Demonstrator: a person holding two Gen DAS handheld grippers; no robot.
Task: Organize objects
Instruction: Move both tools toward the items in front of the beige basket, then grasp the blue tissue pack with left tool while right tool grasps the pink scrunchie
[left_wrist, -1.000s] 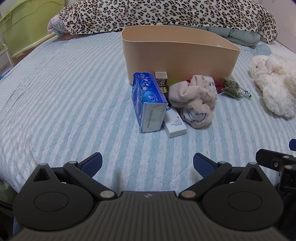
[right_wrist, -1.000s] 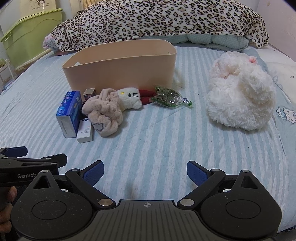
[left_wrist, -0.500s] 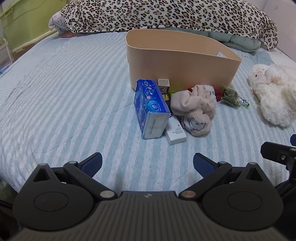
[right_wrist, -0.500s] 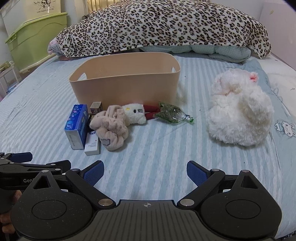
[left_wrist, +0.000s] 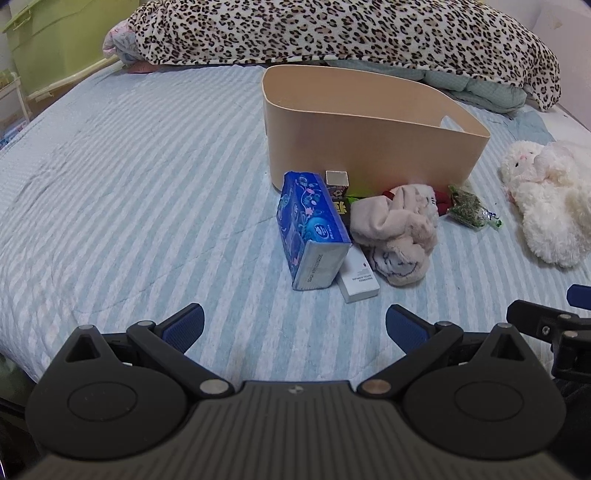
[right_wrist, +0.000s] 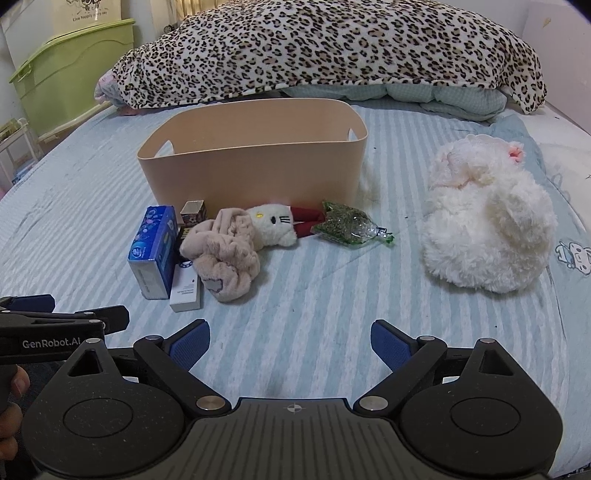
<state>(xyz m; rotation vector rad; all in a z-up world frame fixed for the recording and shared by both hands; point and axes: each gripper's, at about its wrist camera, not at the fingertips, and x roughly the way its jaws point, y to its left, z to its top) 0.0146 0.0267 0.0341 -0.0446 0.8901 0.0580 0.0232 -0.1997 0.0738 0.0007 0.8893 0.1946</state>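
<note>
A beige bin stands on the striped bed. In front of it lie a blue tissue pack, a white box, a small square box, a beige plush cloth, a Hello Kitty toy and a green packet. A white fluffy plush lies to the right. My left gripper and right gripper are open, empty, low over the near bed, apart from the objects.
A leopard-print blanket covers pillows at the bed's far end. A green storage bin stands off the bed at the far left. The striped bedsheet stretches left of the pile.
Both grippers have pulled back and risen slightly, so the bin and pile look farther away. The objects have not moved. Both grippers stay open.
</note>
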